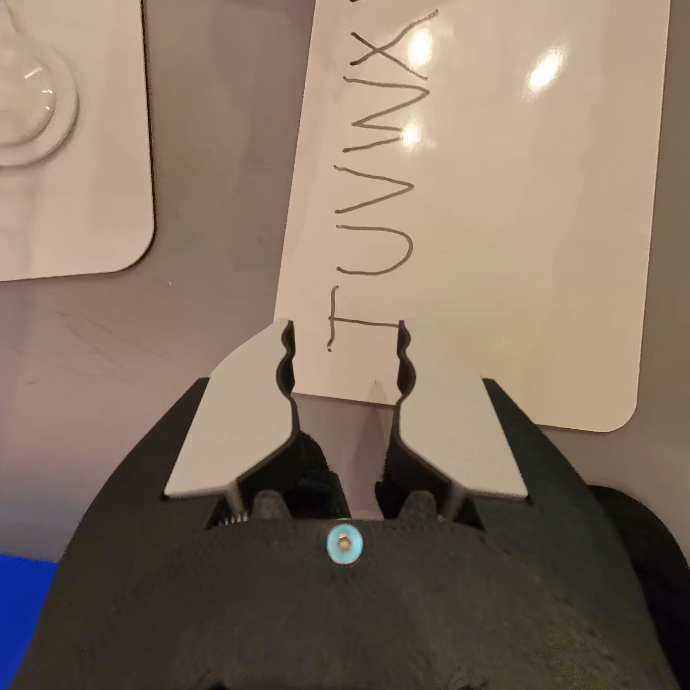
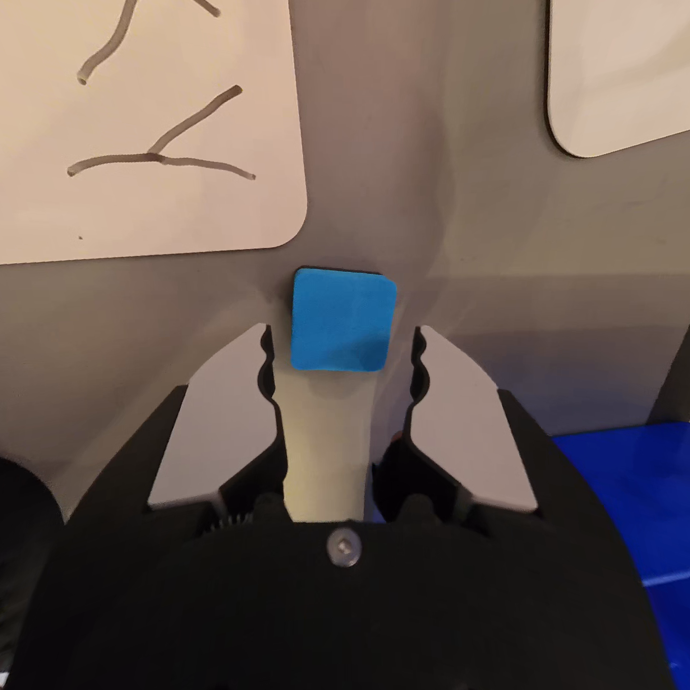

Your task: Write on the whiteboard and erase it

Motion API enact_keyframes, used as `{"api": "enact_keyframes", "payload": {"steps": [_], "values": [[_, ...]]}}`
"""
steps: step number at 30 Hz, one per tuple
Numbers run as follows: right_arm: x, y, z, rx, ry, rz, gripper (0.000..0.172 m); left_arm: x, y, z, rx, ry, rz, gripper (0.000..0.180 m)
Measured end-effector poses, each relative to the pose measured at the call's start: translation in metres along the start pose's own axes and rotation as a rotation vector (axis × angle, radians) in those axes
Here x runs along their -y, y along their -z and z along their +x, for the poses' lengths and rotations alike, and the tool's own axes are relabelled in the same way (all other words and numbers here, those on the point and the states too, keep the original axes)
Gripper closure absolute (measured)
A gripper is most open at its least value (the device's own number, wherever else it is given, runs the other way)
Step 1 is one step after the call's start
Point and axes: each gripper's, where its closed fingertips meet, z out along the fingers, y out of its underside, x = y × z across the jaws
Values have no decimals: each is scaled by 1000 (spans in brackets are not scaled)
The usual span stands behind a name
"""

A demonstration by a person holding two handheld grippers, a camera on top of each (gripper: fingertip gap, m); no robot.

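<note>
A white whiteboard (image 1: 485, 224) lies on the grey table (image 1: 209, 186) and bears a column of dark marker strokes (image 1: 373, 194). My left gripper (image 1: 344, 328) hovers over the board's near edge, open and empty, its fingers (image 1: 254, 373) either side of the nearest stroke. In the right wrist view the board's corner (image 2: 149, 205) shows at upper left. A blue square eraser (image 2: 341, 298) with a black underside sits on the table. My right gripper (image 2: 341, 330) is open around the eraser's near half, with a gap on each side. A cream-white strip (image 2: 325, 448) runs from the eraser toward the gripper's base.
A second white board (image 1: 93, 205) with a clear plastic bulge (image 1: 30, 100) lies left of the written board; it shows at upper right in the right wrist view (image 2: 616, 74). A blue box (image 2: 616, 504) stands at the table's near right edge. About 30 cm separates my left fingertips from my right.
</note>
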Motion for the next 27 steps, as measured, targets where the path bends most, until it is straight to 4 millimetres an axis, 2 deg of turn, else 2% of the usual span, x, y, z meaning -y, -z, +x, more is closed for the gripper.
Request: {"api": "enact_keyframes", "payload": {"steps": [4,7,10,16,21,24,27], "values": [[0,-4,1,-2,15,-9,109,-15,-5,3,17,-8,-19,121],[1,-6,-1,6,20,1,119,-27,-12,2,34,-31,-57,123],[1,-8,-1,8,11,6,117,-37,-17,3,37,-41,-92,124],[-1,-10,-1,0,7,13,117,-28,-10,-1,39,-19,-1,124],[1,-9,2,-20,20,25,118,-26,-12,-10,63,-25,-4,123],[9,1,2,-25,6,77,118,-29,-16,-11,69,-33,-22,118],[25,14,-9,0,22,133,118,-35,-18,-11,68,-30,-44,113]]}}
